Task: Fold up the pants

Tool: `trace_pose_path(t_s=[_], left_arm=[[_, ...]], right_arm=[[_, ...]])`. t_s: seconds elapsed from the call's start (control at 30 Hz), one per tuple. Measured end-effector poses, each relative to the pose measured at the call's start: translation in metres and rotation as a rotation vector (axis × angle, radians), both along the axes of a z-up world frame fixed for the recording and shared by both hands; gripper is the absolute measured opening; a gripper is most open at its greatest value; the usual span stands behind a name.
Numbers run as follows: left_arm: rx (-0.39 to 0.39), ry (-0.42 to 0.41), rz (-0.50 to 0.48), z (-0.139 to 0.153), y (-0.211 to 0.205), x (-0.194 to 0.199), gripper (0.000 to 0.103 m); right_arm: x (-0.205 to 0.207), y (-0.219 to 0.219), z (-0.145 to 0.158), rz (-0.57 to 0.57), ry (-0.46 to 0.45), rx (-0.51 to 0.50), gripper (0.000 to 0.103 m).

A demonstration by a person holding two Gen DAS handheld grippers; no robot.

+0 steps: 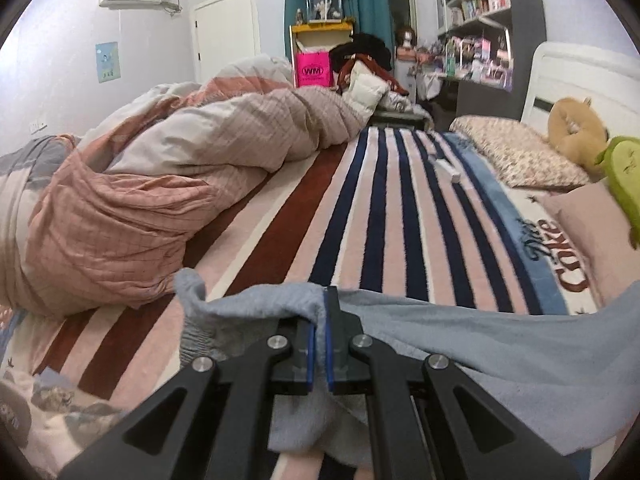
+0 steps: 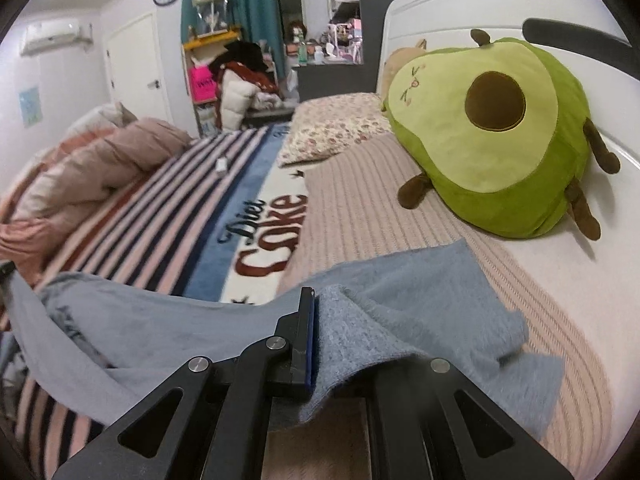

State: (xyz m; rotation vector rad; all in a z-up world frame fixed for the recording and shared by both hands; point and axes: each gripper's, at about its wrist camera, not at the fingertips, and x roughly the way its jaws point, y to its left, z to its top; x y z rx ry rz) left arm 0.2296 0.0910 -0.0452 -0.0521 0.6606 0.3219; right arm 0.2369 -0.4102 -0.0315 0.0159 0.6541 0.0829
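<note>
Your left gripper [image 1: 320, 312] has its fingers [image 1: 309, 354] closed tight on the pants [image 1: 500, 356], w/ only a thin fold of the grey-blue cloth between the two blue pads. The cloth comes up over the finger tips. The gathered waistband hangs just to the left of them, and the rest stretches away to the right edge of the left wrist view, lifted off the striped blanket [image 1: 380, 216]. A bit of the fabric also hangs down under the fingers.

Your right gripper [image 2: 316, 312] is closed on the pants [image 2: 400, 320] too. In the right wrist view only the left finger [image 2: 302, 344] shows; the right one is covered by the cloth that drapes over it, so the pinch itself is hidden. From there the pants go right, onto the pink ribbed pillow [image 2: 360, 208], and left in a long band above the blanket [image 2: 168, 216] toward the other hand.

So the pants hang between your two grippers, above the bed, near the "Diet Coke" lettering. The avocado plush [image 2: 492, 136] lies well apart, against the headboard [image 2: 440, 4].
</note>
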Motion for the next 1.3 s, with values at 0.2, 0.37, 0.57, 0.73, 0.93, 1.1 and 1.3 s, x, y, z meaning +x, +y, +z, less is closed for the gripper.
trace_pose_path(t_s=[0.2, 0.37, 0.57, 0.73, 0.93, 1.1, 1.3], left_arm=[[0.029, 0.048, 0.038, -0.021, 0.003, 0.041, 0.003], [0.022, 0.089, 0.069, -0.043, 0.006, 0.072, 0.005], [0.046, 0.045, 0.057, -0.043, 0.005, 0.068, 0.102], [0.039, -0.007, 0.014, -0.02, 0.007, 0.042, 0.102], [-0.005, -0.047, -0.01, 0.002, 0.009, -0.008, 0.102], [-0.096, 0.016, -0.045, -0.021, 0.008, -0.049, 0.102], [-0.241, 0.159, -0.028, -0.082, 0.008, -0.057, 0.102]], right_arm=[[0.025, -0.002, -0.016, -0.037, 0.034, -0.039, 0.0], [0.045, 0.001, -0.032, -0.054, 0.069, -0.069, 0.013], [0.048, 0.004, -0.037, -0.011, 0.094, -0.014, 0.062], [0.028, 0.022, -0.029, 0.051, 0.078, -0.049, 0.076], [-0.018, 0.031, 0.0, 0.106, -0.009, -0.006, 0.083], [-0.05, 0.032, -0.017, 0.174, 0.064, 0.148, 0.083], [-0.067, 0.031, -0.064, 0.123, 0.151, 0.227, 0.082]])
